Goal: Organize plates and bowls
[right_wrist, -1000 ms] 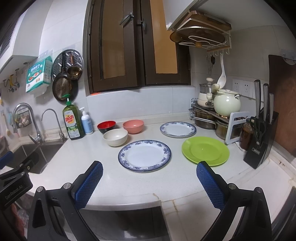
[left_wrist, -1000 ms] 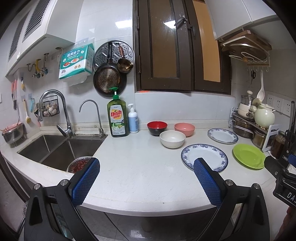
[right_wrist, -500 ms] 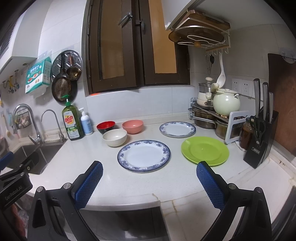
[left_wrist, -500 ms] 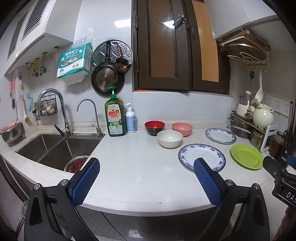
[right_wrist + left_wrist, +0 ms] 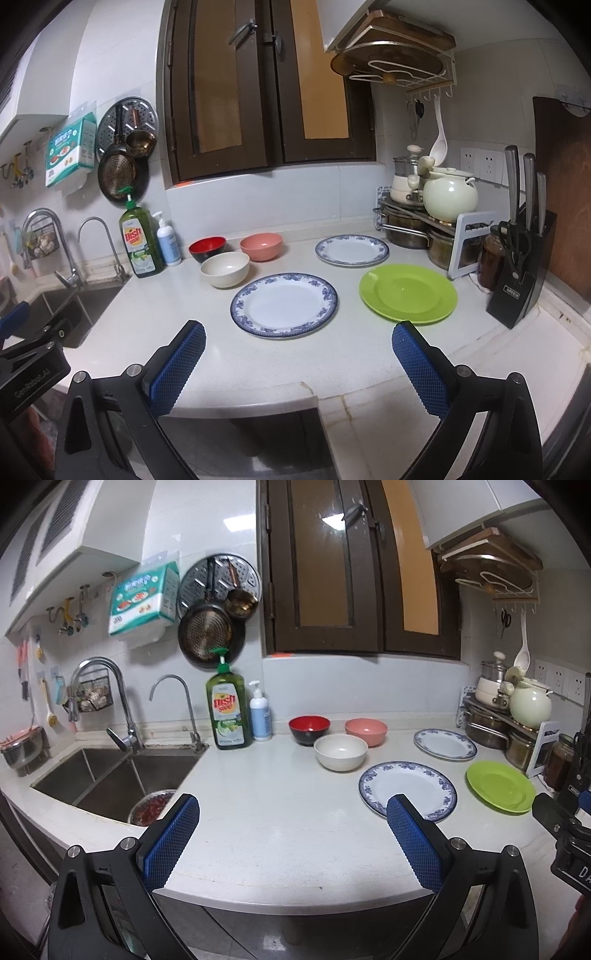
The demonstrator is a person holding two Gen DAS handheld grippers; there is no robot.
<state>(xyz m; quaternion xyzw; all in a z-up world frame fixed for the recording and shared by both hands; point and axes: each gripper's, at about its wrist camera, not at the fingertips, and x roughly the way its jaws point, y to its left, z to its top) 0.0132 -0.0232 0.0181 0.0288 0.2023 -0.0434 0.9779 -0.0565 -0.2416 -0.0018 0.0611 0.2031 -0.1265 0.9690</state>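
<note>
both my grippers, left gripper [image 5: 291,834] and right gripper [image 5: 299,360], have eased in slightly toward the counter [image 5: 266,812] over the last second, fingers wide apart, holding nothing. nothing picked yet: three bowls, white bowl [image 5: 224,268] nearest, and three plates incl. large blue-rimmed plate [image 5: 283,305], green plate [image 5: 408,292], sit apart. sink [image 5: 110,779] contents are unclear, maybe a strainer.

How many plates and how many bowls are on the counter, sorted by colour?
Blue-rimmed white plates: 2, the near one and the far one
Green plate: 1
Red bowl: 1
Pink bowl: 1
White bowl: 1
Total: 6 (3 plates, 3 bowls)
</note>
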